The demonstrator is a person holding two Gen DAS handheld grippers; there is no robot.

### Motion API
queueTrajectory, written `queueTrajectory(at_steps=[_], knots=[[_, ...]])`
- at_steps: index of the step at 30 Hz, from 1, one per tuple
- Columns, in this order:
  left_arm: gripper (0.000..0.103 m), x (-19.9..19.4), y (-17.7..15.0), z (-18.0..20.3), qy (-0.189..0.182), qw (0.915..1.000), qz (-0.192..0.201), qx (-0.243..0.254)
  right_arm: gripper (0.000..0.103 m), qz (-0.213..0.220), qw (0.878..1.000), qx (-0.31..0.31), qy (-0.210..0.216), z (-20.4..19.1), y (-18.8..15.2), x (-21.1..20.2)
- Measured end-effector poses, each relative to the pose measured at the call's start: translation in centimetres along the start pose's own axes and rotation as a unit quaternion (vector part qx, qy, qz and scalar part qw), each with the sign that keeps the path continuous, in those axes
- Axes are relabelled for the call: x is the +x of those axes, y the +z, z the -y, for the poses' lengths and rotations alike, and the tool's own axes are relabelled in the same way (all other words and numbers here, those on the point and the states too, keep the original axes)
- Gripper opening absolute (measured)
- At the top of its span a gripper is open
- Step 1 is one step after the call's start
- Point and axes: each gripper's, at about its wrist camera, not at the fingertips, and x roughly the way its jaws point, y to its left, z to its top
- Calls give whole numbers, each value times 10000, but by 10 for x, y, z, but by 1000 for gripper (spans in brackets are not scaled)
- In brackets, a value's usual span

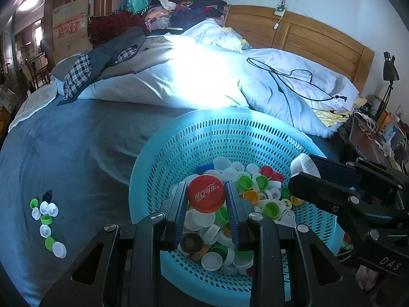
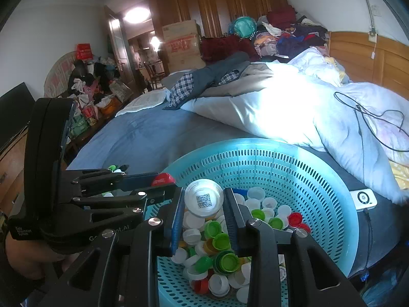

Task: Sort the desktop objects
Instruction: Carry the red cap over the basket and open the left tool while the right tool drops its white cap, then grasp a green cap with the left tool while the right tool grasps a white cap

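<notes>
My left gripper (image 1: 206, 197) is clenched on a red bottle cap (image 1: 206, 194), its printed white lettering facing me, the blue pads pressing on both sides of it. I hold it just above the heap of caps (image 1: 245, 192) inside the turquoise perforated basket (image 1: 225, 138), towards the basket's near side.

My right gripper (image 2: 203, 202) grips a white cap (image 2: 203, 197) the same way — its open side is turned to me and a QR code shows on the inside. It too hangs over the basket, above the mixed white, green, red and yellow caps lying in the bottom.

The two tools sit side by side over the basket, the left-hand one nearer its left rim; from the right wrist view the red cap peeks out between those other fingers.

The basket rests on the blue bedsheet (image 1: 76, 148). To the left of the basket, well apart from it, a small cluster of white and green caps (image 1: 47, 226) lies on the sheet, with one dark cap at its far end. Beyond the basket is a crumpled white duvet (image 1: 204, 81) with a black cable (image 1: 294, 79) lying across it.
</notes>
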Motion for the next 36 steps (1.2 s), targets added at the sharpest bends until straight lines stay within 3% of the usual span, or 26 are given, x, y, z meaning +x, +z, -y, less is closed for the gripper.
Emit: queueTrajectory(at_steps=[9, 11, 13, 15, 18, 22, 26, 29, 32, 36], knots=[[26, 3, -1, 3, -34, 9999, -57, 104, 35, 9, 9999, 11, -124, 4, -1, 0], [35, 1, -1, 2, -35, 10000, -6, 86, 56, 39, 9998, 36, -173, 6, 0, 0], [45, -1, -1, 0, 20, 10000, 67, 70, 59, 64, 9998, 34, -209, 7, 1, -2], [46, -4, -1, -6, 22, 9999, 125, 19, 59, 57, 9998, 8, -215, 5, 1, -1], [47, -13, -6, -23, 114, 9996, 249, -70, 60, 54, 9998, -25, -166, 0, 4, 1], [50, -28, -32, -77, 542, 9968, 357, -457, 60, -27, 9994, -303, 142, -31, 4, 13], [50, -42, -77, -153, 1232, 9863, 267, -1060, 62, -308, 9943, -776, 668, -88, -4, 39], [50, -54, -118, -216, 1649, 9701, 139, -1772, 62, -576, 9839, -1231, 1161, -142, -17, 68], [50, -64, -152, -259, 1851, 9542, 90, -2349, 62, -883, 9720, -1595, 1481, -187, -33, 115], [50, -65, -178, -283, 1912, 9473, 8, -2568, 62, -1290, 9633, -1767, 1552, -224, -44, 192]])
